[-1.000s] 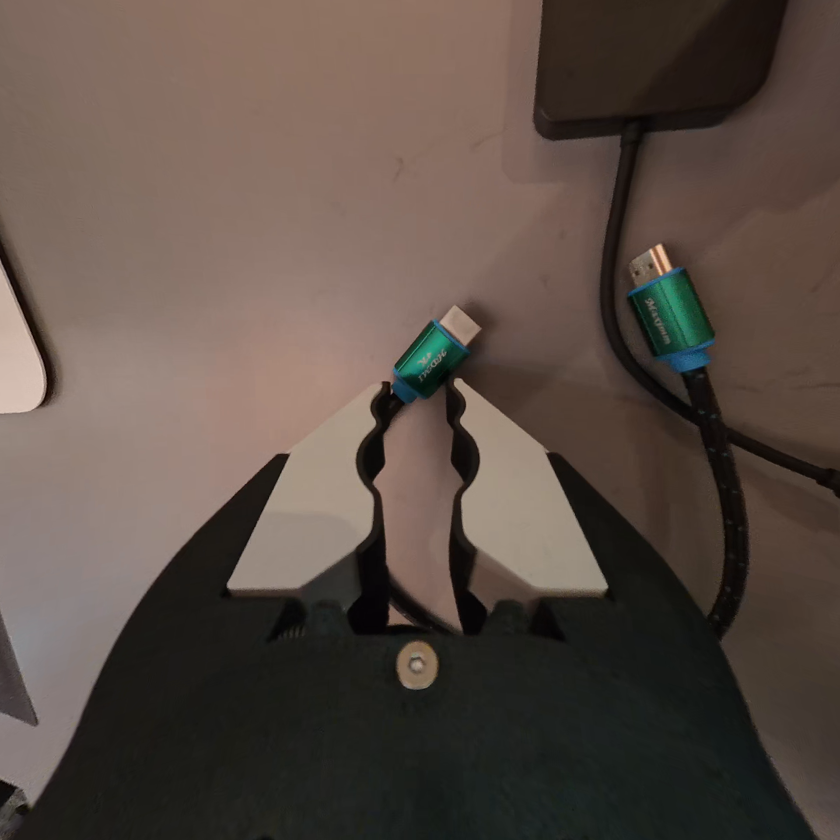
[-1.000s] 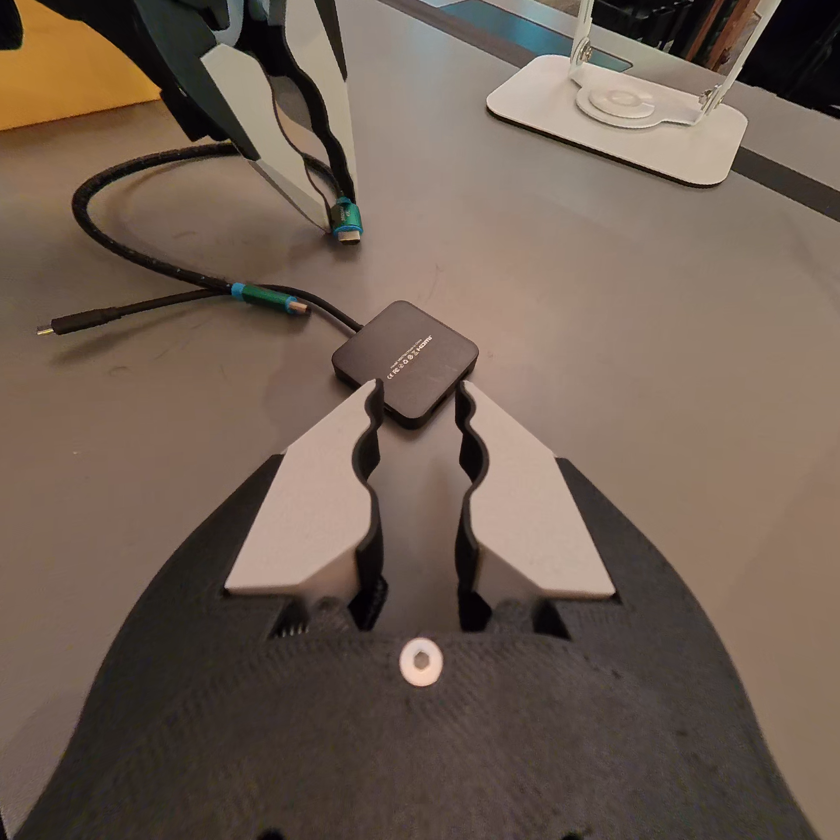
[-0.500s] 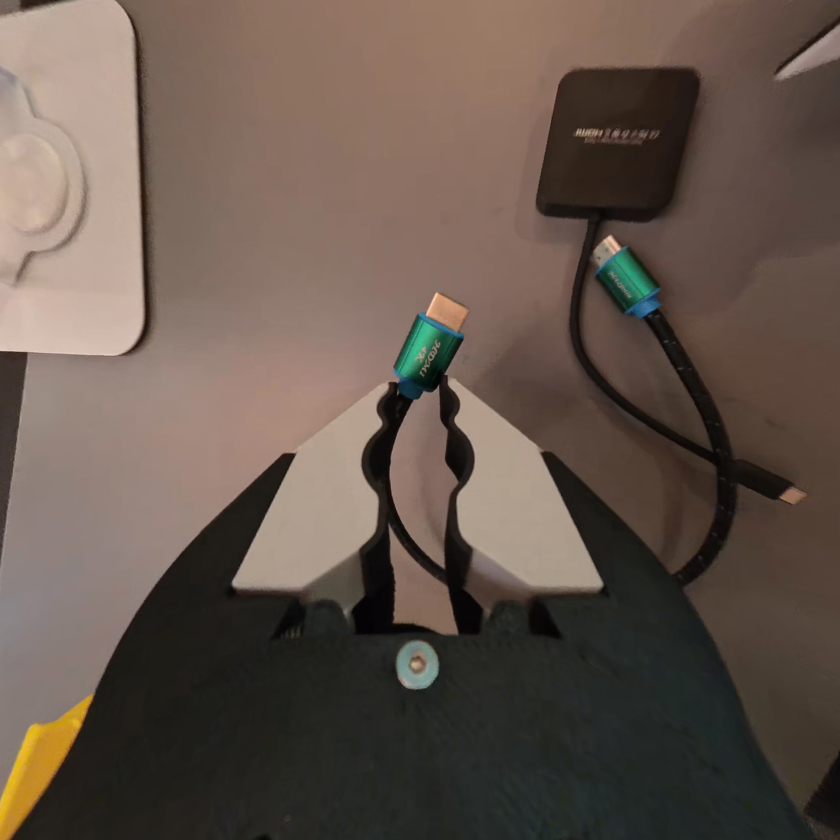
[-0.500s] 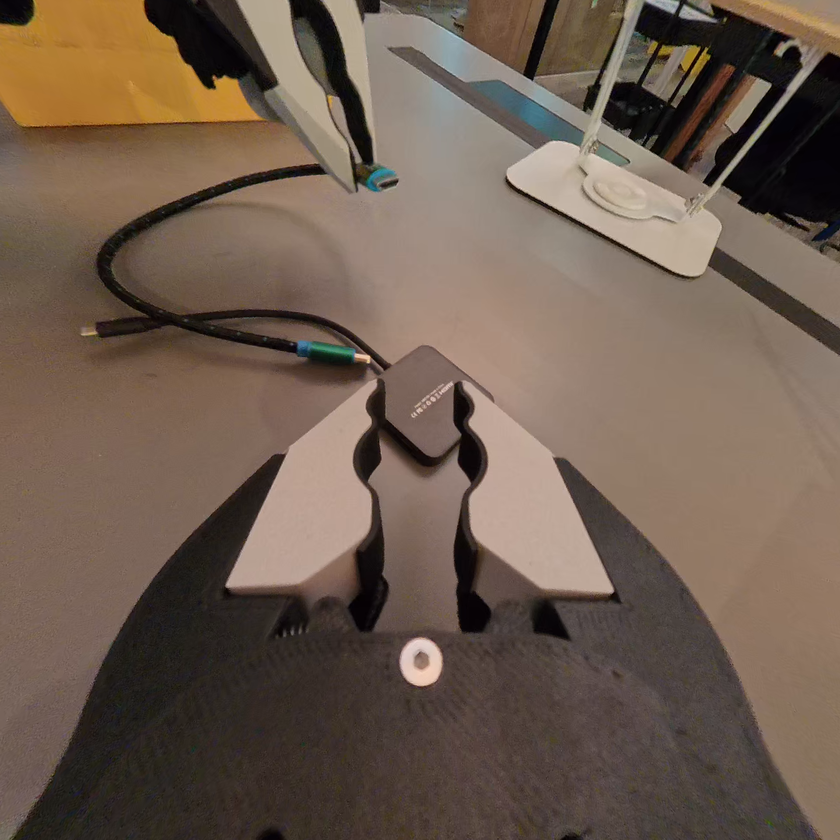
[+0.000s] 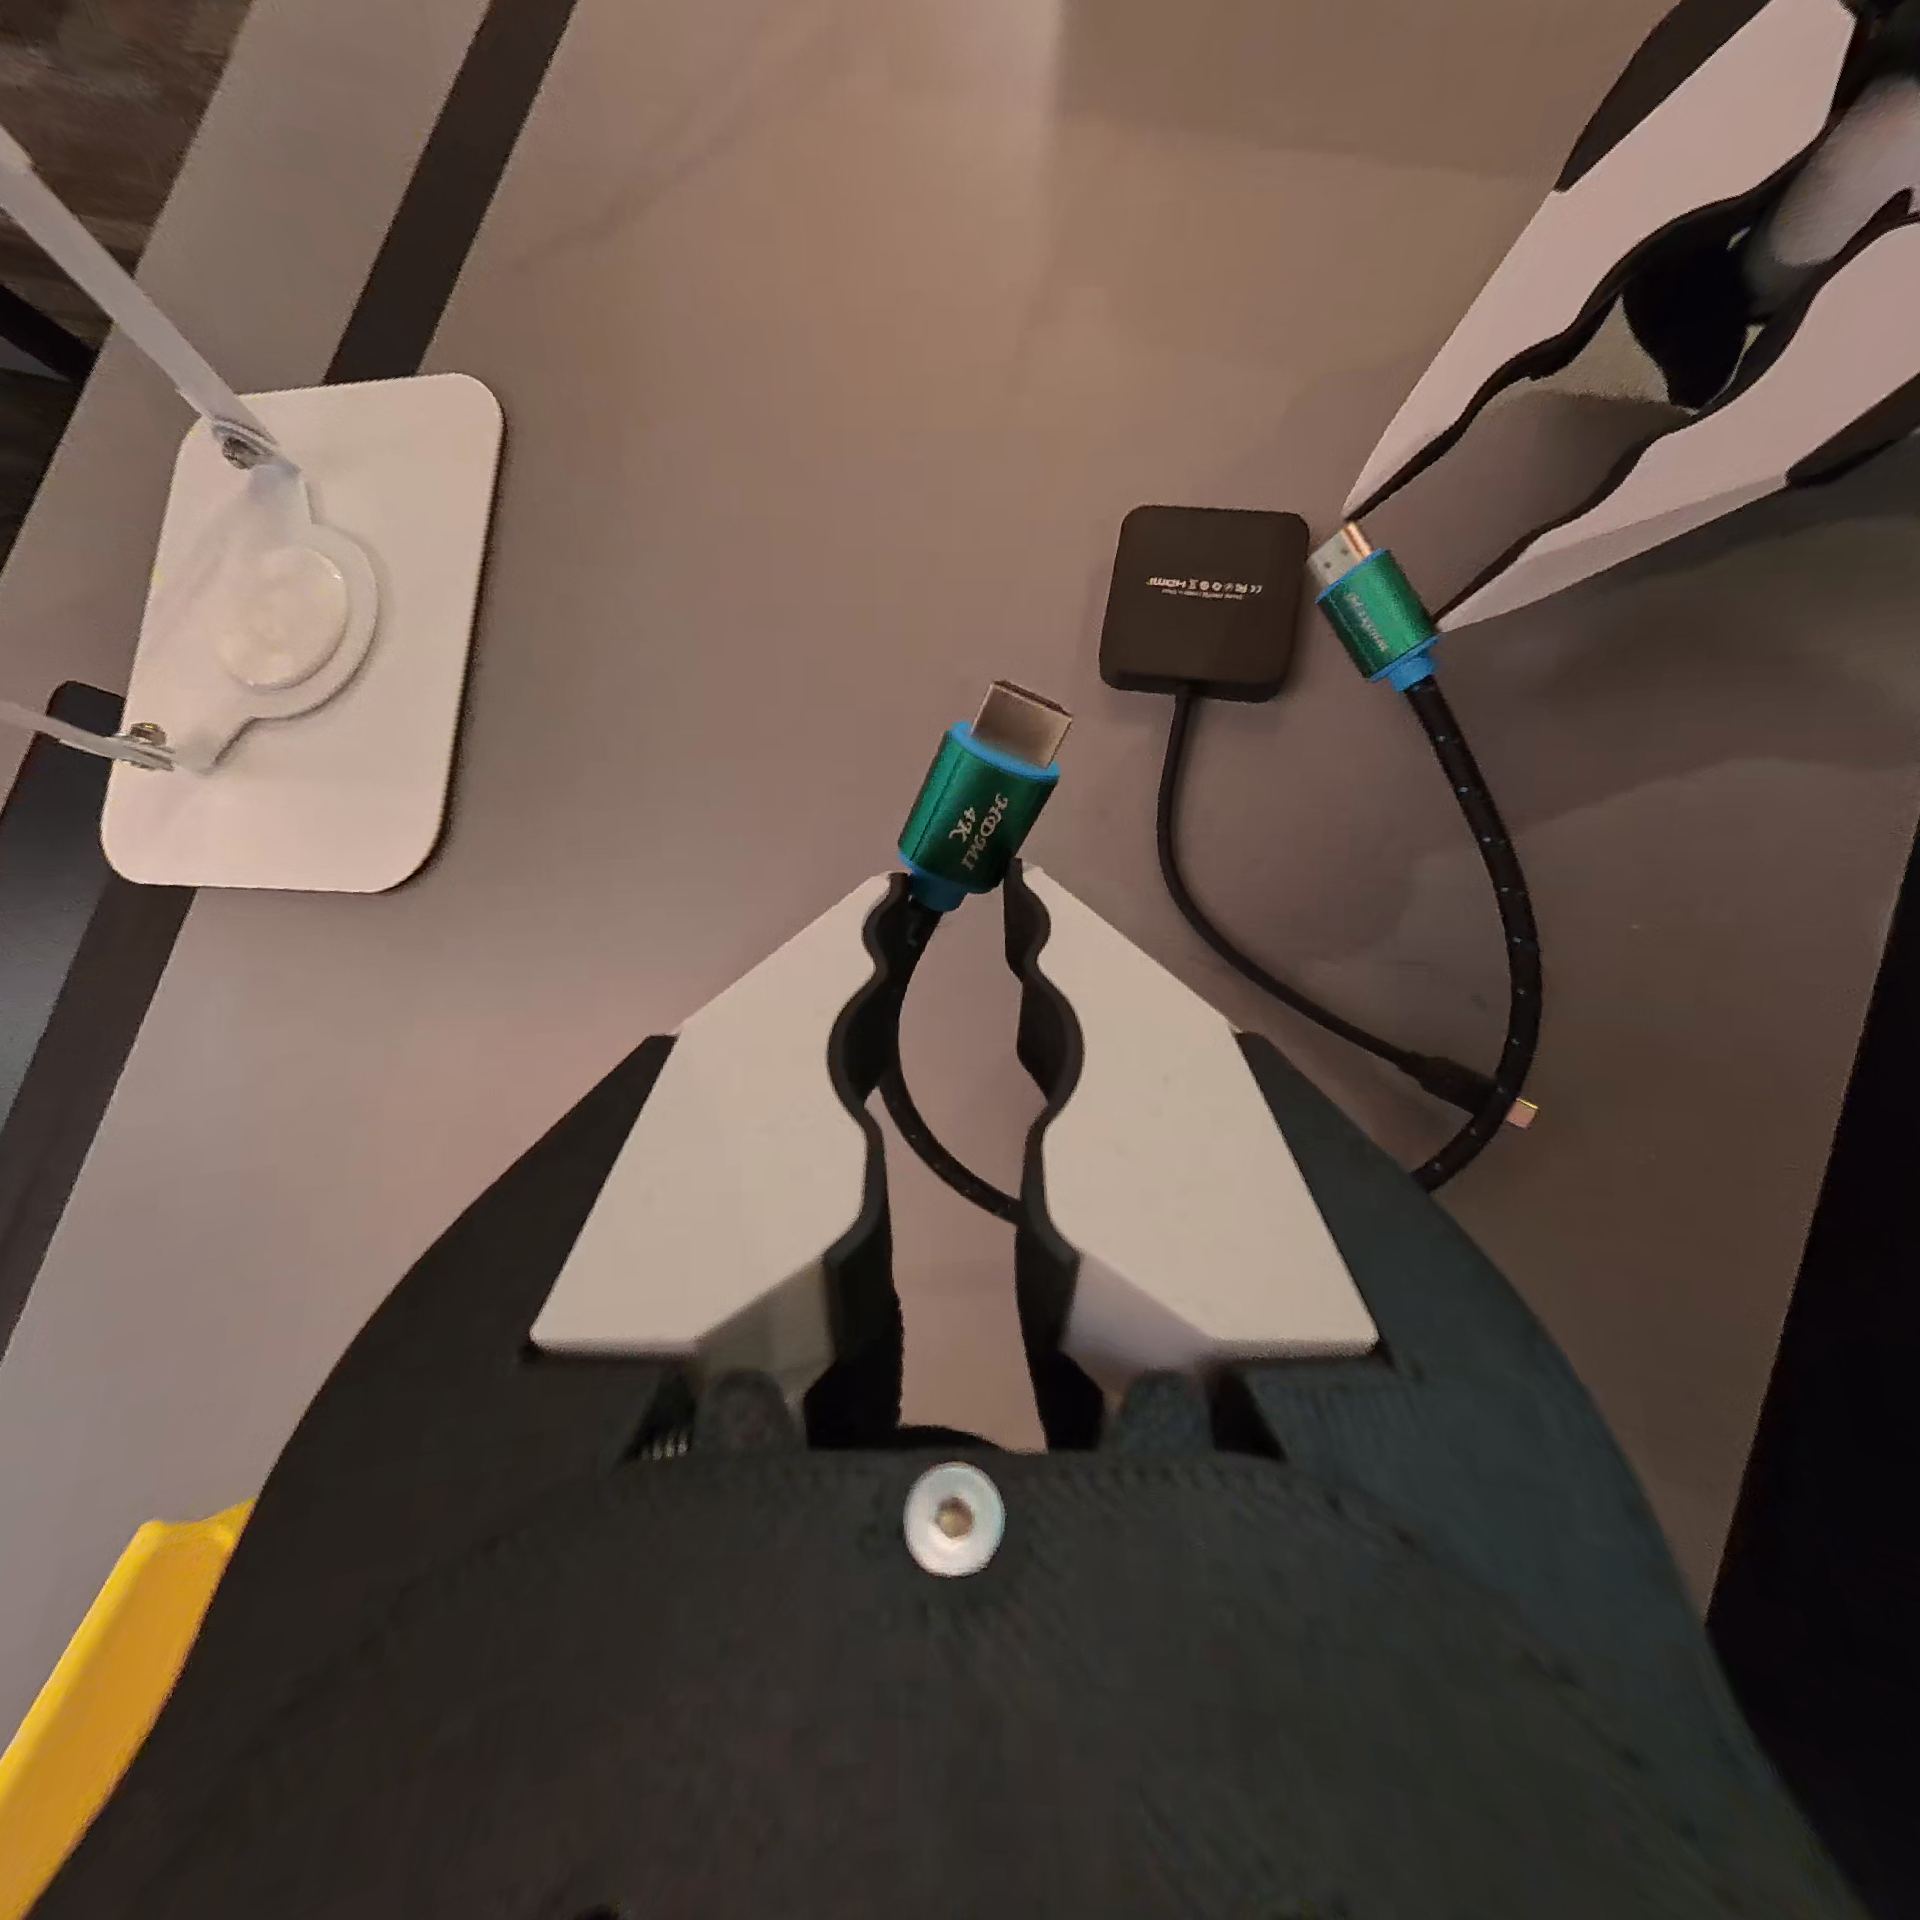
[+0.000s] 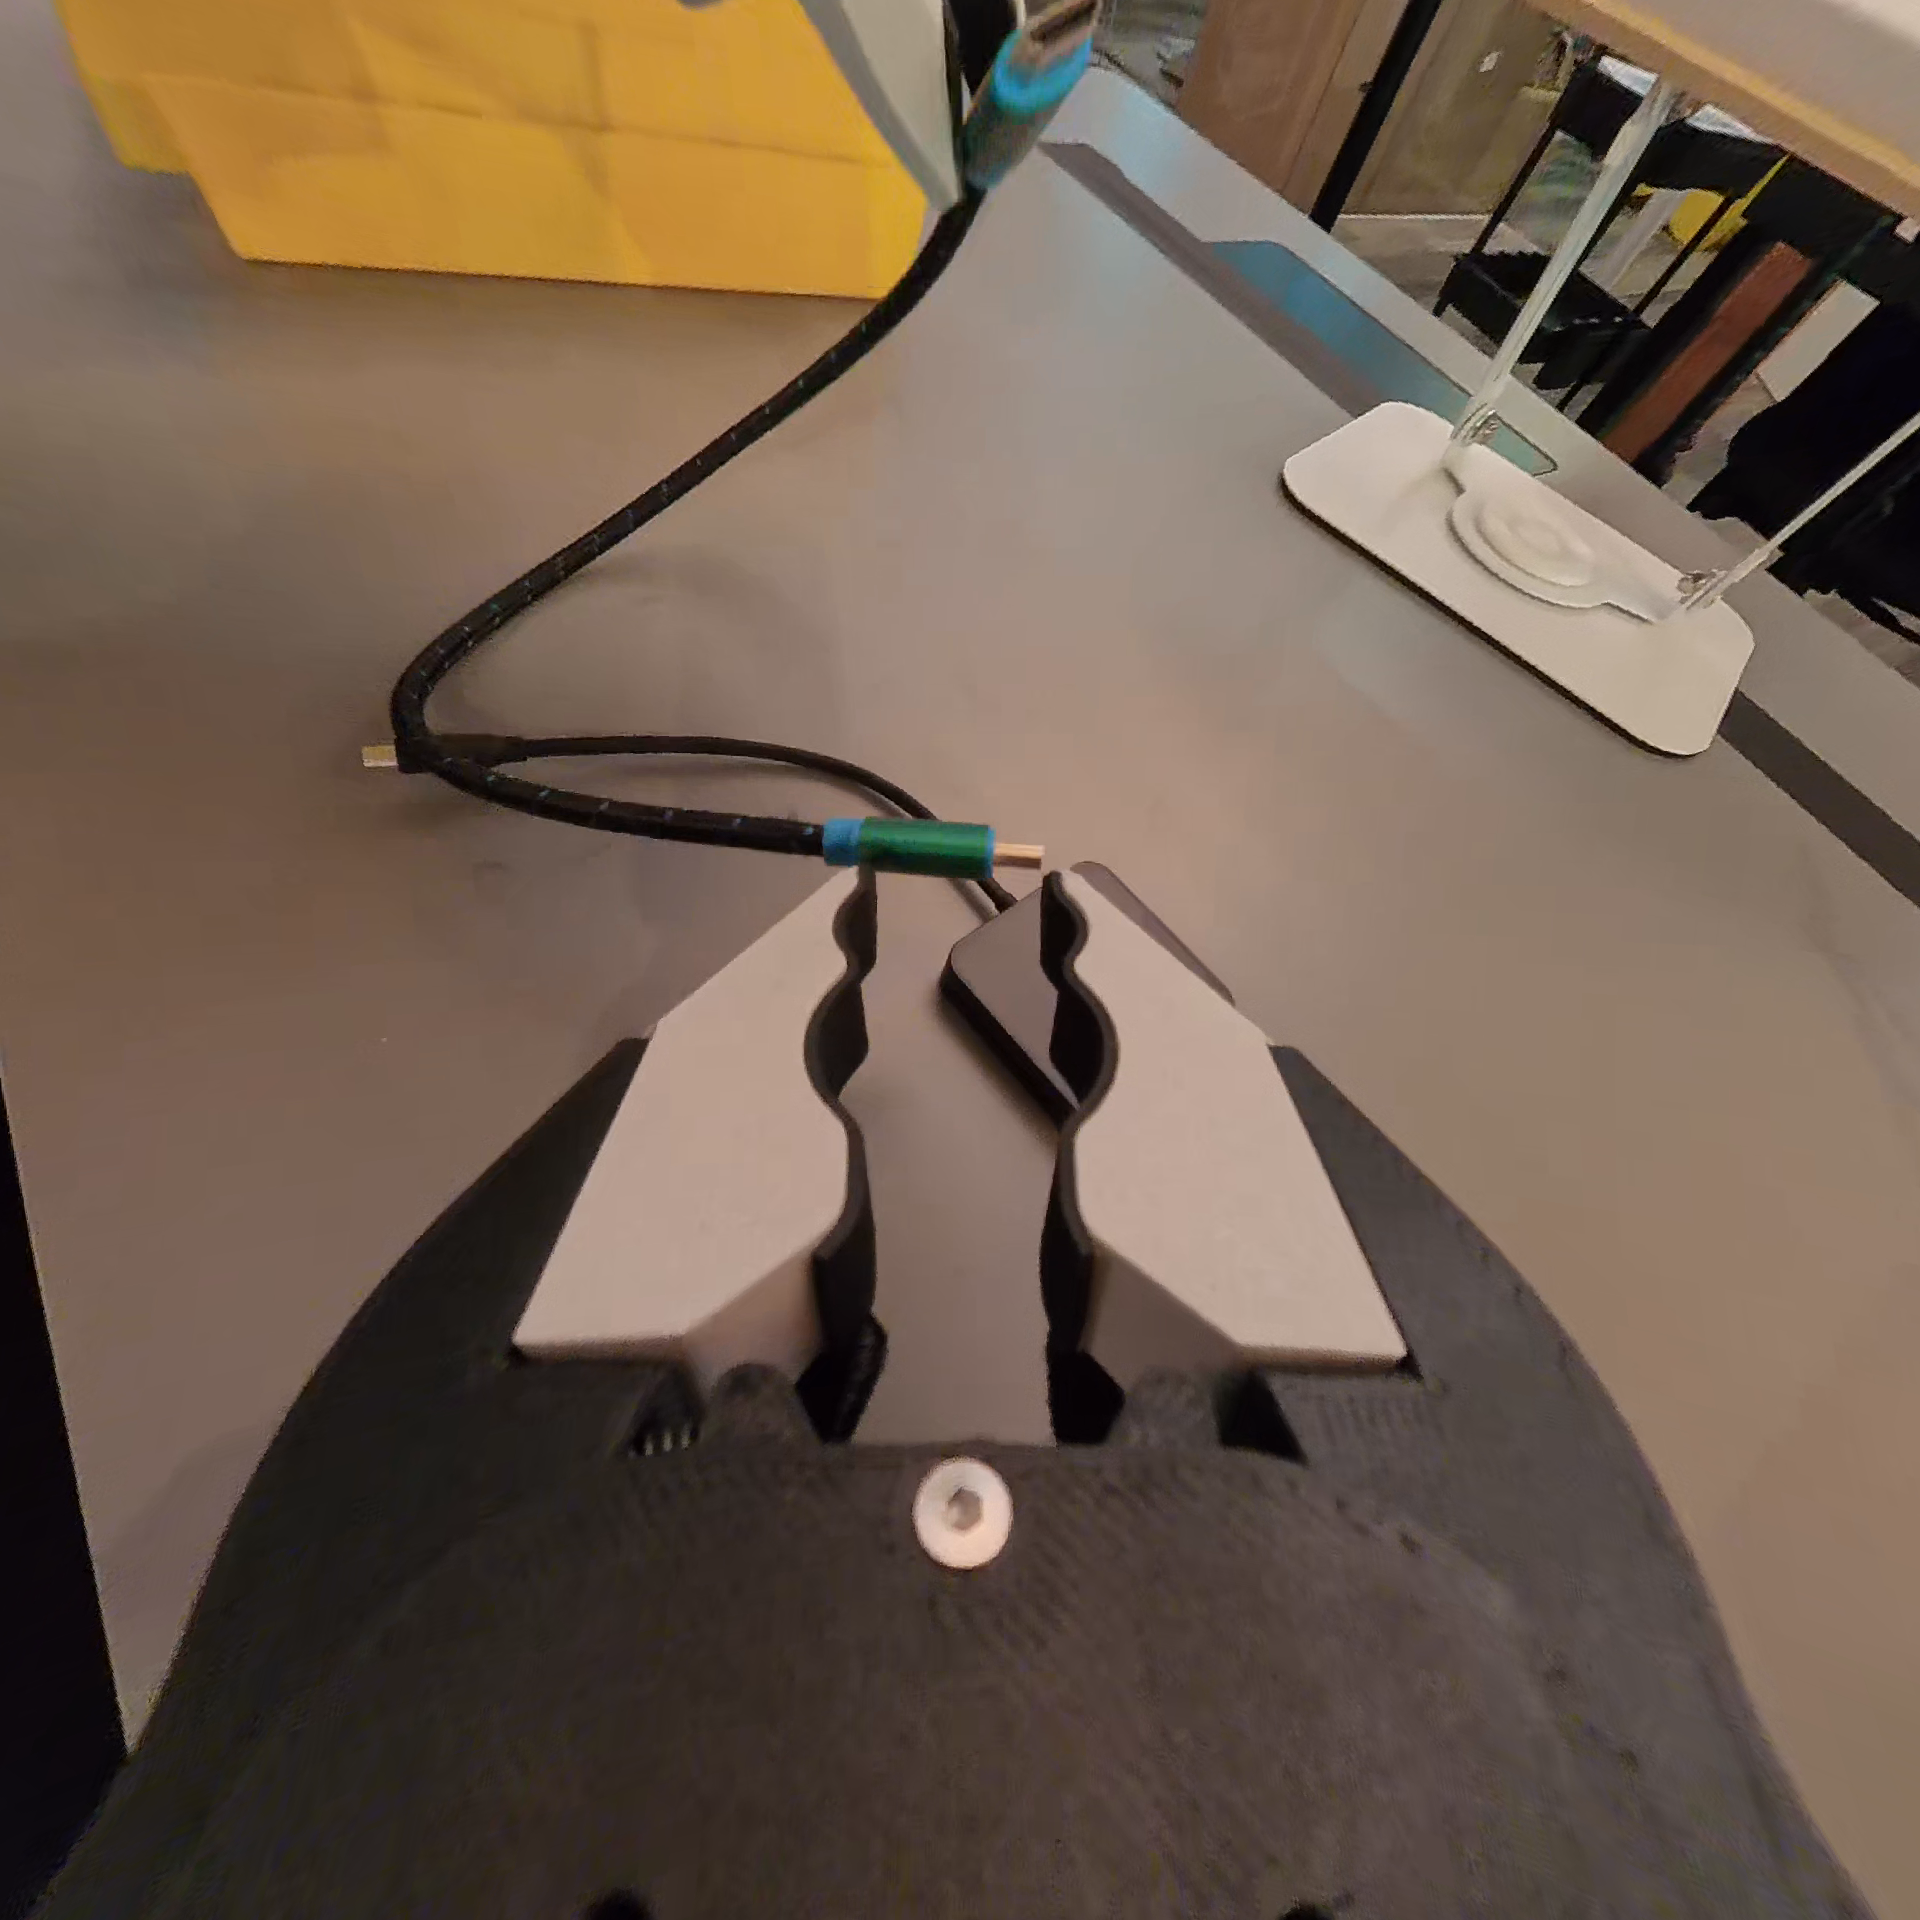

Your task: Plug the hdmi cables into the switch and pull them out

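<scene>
My left gripper (image 5: 956, 883) is shut on the blue collar of a green HDMI plug (image 5: 977, 810) and holds it in the air above the grey table, metal tip forward. Its braided cable (image 6: 665, 488) hangs down to the table. The black square switch (image 5: 1200, 597) lies flat on the table. A second green HDMI plug (image 5: 1377, 618) lies just right of the switch. My right gripper (image 6: 956, 883) is open, low over the table, its tips right at this second plug (image 6: 914, 842). The switch (image 6: 1003, 987) partly shows between its fingers.
The switch's thin black cable (image 5: 1195, 894) loops to a small loose connector (image 6: 379, 755). A white stand base (image 5: 301, 644) with clear legs sits to the left. A yellow box (image 6: 520, 135) stands behind the left gripper (image 6: 951, 156). A dark table edge (image 5: 1818, 1143) runs along the right.
My left gripper has risen higher with its plug, lifting the cable off the table. My right gripper has shifted from over the switch to the second plug.
</scene>
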`<state>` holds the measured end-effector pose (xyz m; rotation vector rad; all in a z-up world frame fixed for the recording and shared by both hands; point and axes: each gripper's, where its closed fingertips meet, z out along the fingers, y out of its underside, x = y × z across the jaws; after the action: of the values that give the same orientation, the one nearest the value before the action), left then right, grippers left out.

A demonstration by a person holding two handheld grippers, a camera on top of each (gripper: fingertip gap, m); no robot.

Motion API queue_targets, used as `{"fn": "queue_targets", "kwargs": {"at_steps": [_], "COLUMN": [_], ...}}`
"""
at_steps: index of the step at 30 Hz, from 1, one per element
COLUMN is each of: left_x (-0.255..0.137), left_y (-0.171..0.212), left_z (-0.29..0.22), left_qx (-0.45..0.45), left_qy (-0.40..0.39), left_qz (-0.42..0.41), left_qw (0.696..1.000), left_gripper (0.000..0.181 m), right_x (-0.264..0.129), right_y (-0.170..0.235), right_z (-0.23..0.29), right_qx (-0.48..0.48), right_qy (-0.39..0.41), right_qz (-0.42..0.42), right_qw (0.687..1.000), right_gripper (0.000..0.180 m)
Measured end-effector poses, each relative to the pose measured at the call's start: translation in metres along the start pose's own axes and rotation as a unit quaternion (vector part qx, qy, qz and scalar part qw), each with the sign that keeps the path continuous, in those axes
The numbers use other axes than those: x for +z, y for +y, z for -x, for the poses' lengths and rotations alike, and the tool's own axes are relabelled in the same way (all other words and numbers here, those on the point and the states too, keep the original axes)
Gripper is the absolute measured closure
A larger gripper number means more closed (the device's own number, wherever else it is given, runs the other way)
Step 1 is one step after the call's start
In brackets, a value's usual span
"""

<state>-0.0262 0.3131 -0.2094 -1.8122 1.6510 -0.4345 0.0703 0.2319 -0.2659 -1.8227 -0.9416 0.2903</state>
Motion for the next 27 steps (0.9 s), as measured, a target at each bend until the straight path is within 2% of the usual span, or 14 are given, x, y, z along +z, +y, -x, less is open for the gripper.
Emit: {"fn": "queue_targets", "kwargs": {"at_steps": [8,15,18,27], "left_x": [-0.017,-0.021,-0.022,-0.022], "left_y": [-0.008,-0.021,-0.029,-0.051], "left_z": [0.003,0.001,0.000,-0.009], "left_qx": [0.002,0.006,0.006,0.005], "left_qy": [-0.023,-0.042,-0.052,-0.045], "left_qz": [-0.026,-0.038,-0.046,-0.070], "left_qw": [0.999,0.998,0.998,0.997], "left_gripper": [0.166,0.165,0.165,0.165], "right_x": [-0.008,-0.005,-0.005,0.000], "right_y": [-0.002,-0.014,-0.024,-0.041], "right_z": [-0.011,0.023,0.041,0.053], "right_qx": [0.055,0.170,0.189,0.184], "right_qy": [-0.003,-0.144,-0.191,-0.189], "right_qz": [-0.022,-0.067,-0.080,-0.089], "right_qw": [0.998,0.973,0.960,0.960], "right_gripper": [0.146,0.129,0.134,0.155]}}
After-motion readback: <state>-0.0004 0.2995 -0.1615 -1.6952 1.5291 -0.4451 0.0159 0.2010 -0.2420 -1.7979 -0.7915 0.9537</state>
